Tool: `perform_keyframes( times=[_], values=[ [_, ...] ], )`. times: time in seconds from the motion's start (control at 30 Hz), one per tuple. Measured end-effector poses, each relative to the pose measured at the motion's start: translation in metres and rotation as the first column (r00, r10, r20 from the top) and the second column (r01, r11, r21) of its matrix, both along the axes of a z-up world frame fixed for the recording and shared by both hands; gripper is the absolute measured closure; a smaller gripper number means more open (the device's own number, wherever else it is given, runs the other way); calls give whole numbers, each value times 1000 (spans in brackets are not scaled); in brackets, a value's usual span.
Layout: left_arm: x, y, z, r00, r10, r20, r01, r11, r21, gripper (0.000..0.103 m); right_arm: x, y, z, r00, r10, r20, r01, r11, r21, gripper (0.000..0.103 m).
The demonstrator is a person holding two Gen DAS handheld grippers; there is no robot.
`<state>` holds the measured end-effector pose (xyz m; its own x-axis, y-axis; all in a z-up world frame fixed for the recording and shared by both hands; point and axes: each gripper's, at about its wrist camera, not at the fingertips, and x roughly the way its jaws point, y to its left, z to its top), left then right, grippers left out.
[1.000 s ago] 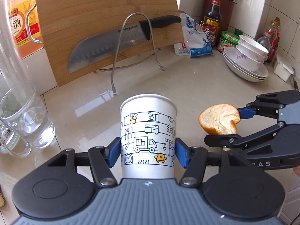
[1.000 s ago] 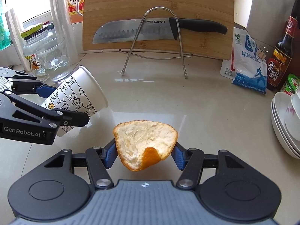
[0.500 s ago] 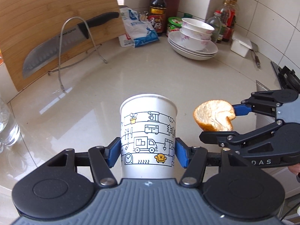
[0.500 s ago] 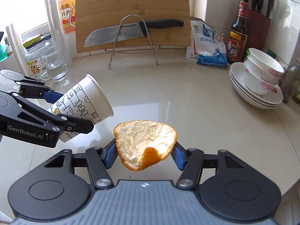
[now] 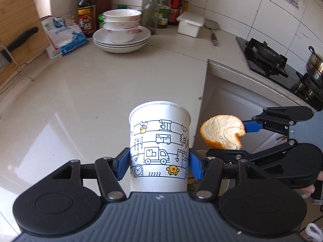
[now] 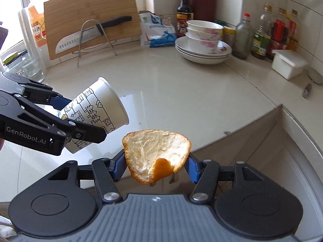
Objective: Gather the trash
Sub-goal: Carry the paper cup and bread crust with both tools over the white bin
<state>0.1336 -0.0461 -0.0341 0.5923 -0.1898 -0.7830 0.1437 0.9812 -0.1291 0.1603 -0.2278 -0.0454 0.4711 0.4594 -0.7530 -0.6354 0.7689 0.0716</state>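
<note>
Left gripper (image 5: 159, 160) clamped on paper cup (image 5: 159, 141), right gripper (image 6: 154, 162) clamped on orange peel (image 6: 156, 155); both held above the counter (image 6: 181, 92) edge, peel just right of the cup.

Glossy beige countertop (image 6: 181, 92), white tiled walls (image 5: 252, 10). Black gas hob (image 5: 268, 60) on the right, cabinet door (image 5: 232, 117) below the counter edge. Daylight from window (image 6: 12, 10), left.

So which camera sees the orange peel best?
The right wrist view: the orange peel faces it, close and central, white inside showing. The left wrist view shows the peel smaller, off to the right, partly side-on.
</note>
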Motion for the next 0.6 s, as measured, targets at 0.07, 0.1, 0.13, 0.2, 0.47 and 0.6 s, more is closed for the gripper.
perform_keyframes(
  times=[0.07, 0.1, 0.13, 0.2, 0.47, 0.6],
  values=[
    [3, -17, -1, 999, -36, -1, 36, 999, -4, 43, -3, -21, -6, 999, -49, -7, 49, 999, -10, 38],
    [4, -25, -2, 999, -51, -1, 51, 999, -4, 43, -4, -29, -10, 998, -70, -6, 70, 997, -19, 38],
    [5, -33, -3, 998, -67, -2, 67, 998, -5, 43, -6, -39, -14, 996, -94, -7, 94, 995, -29, 38],
    [7, -46, -5, 996, -91, -3, 91, 996, -9, 43, -6, -56, -24, 990, -137, -19, 136, 990, -44, 38],
    [21, -82, -15, 991, -137, -4, 137, 990, 9, 43, 3, -107, -76, 960, -265, -85, 256, 961, -103, 38],
    [28, -94, -24, 990, -141, -17, 141, 990, 16, 43, 11, -121, -109, 946, -303, -120, 286, 949, -135, 38]
  ],
)
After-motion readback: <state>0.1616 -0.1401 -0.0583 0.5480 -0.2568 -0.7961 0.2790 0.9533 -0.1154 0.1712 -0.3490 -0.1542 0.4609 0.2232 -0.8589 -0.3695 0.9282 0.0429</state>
